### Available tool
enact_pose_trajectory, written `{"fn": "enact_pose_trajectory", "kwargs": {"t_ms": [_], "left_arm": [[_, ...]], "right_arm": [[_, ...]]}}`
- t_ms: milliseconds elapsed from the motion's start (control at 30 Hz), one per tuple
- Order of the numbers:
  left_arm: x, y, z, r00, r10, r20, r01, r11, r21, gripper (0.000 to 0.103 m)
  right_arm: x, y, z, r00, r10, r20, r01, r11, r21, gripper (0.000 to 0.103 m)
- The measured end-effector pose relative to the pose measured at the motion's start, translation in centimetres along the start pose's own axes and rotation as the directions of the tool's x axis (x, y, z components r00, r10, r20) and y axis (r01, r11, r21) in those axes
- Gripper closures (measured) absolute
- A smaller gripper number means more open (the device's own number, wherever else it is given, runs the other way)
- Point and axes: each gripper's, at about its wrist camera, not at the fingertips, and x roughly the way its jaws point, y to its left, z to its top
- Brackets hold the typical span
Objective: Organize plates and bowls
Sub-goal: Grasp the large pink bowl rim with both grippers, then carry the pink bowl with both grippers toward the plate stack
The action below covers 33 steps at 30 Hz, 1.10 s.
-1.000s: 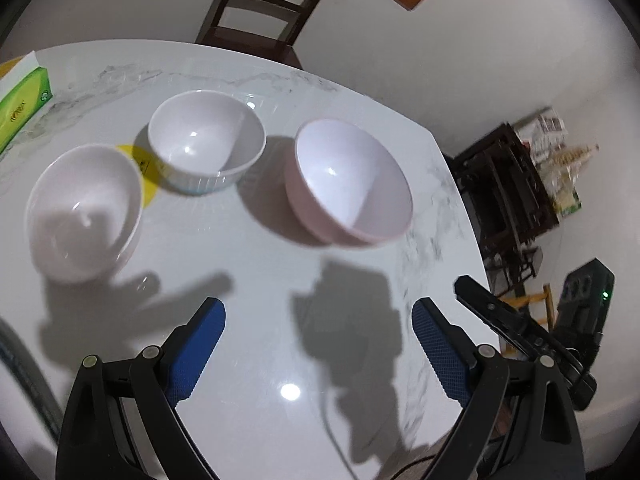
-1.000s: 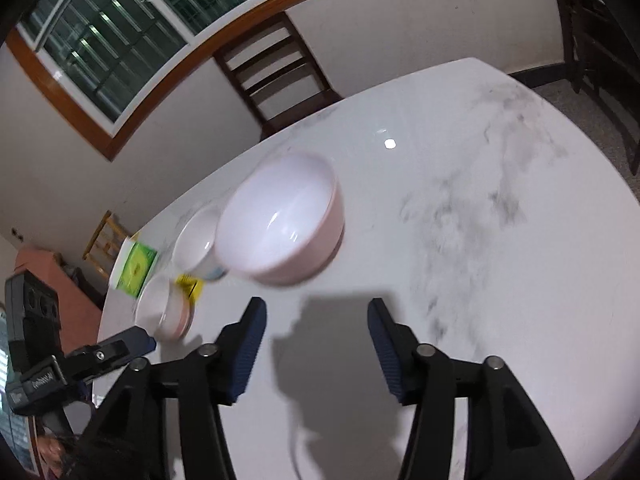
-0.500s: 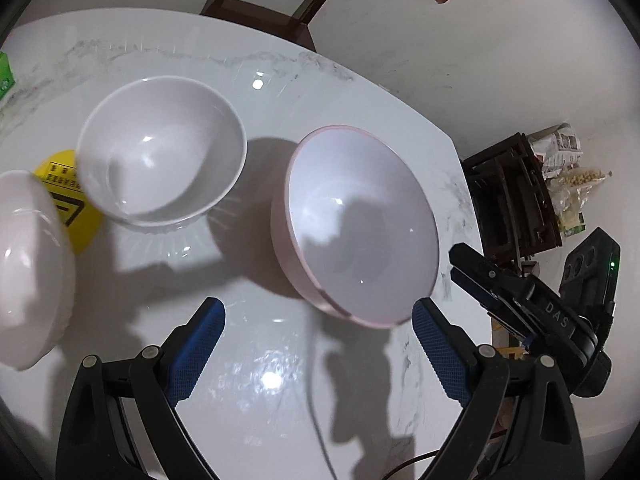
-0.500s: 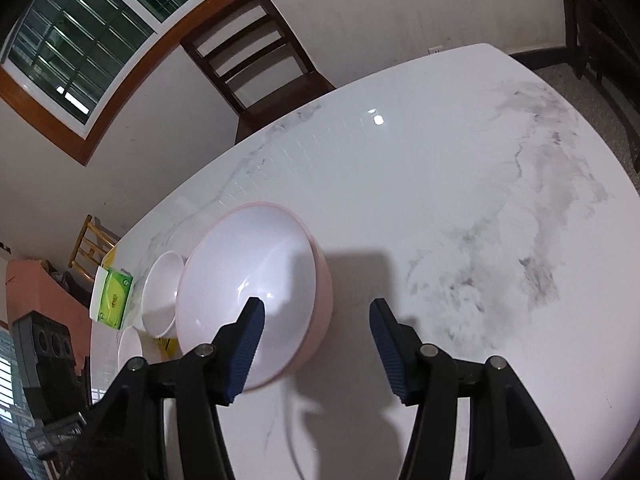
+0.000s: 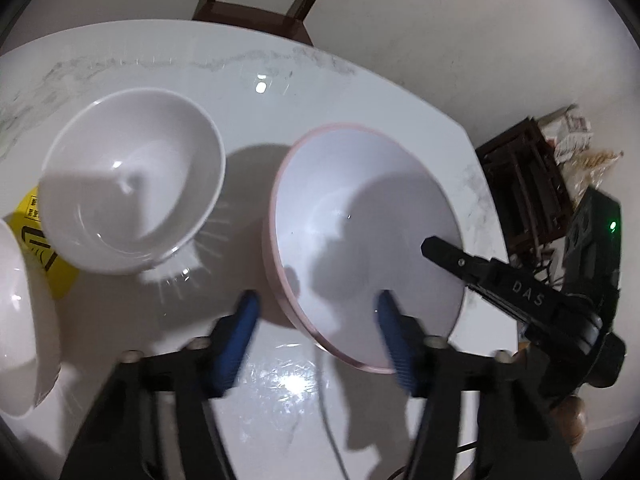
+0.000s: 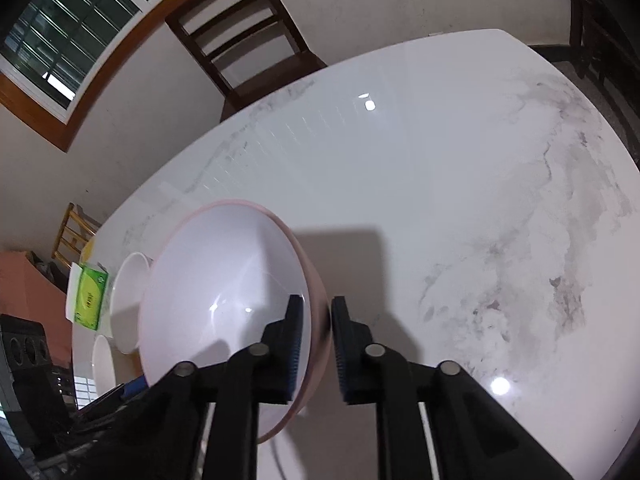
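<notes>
1. Gripping the near wall of the pink bowl [image 6: 224, 300], the right claw [image 6: 312, 344] has just drawn together, one pad inside the rim and one outside, and is clamped on it.
2. The left claw [image 5: 316, 332] has just been narrowing too; its blue pads straddle the same bowl's opposite rim, one outside and one over the inside, and they appear apart from the wall rather than pressing.
3. The pink bowl [image 5: 360, 236] sits on the white marble counter [image 6: 420, 168], tipped, directly ahead of both claws.
4. A white bowl [image 5: 128, 184] stands just beside it to the left, apart; a third bowl [image 5: 20, 320] lies at the left edge.
5. The right hand is the nearer and better placed for a lift toward the white bowl.
</notes>
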Motion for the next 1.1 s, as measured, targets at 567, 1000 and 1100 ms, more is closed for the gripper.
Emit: {"fn": "enact_pose_trajectory", "kwargs": {"t_ms": [567,1000,1100], "left_arm": [[-4.4,-0.2,-7.3,0.997,0.069,0.042,-0.074,0.99,0.123,0.077],[-10.8,5.1,-19.6,0.994,0.105,0.009,-0.106,0.988,0.108,0.077],[-11.9,6.2,-20.7,0.994,0.111,0.012,-0.112,0.989,0.099,0.077]], "right_arm": [[-4.0,0.0,-8.3,0.999,0.043,0.027,-0.042,0.999,-0.02,0.094],[-6.9,5.7,-21.4,0.998,0.05,-0.026,-0.052,0.992,-0.111,0.093],[-6.9,6.7,-23.4,0.997,0.056,-0.043,-0.061,0.992,-0.115,0.093]]}}
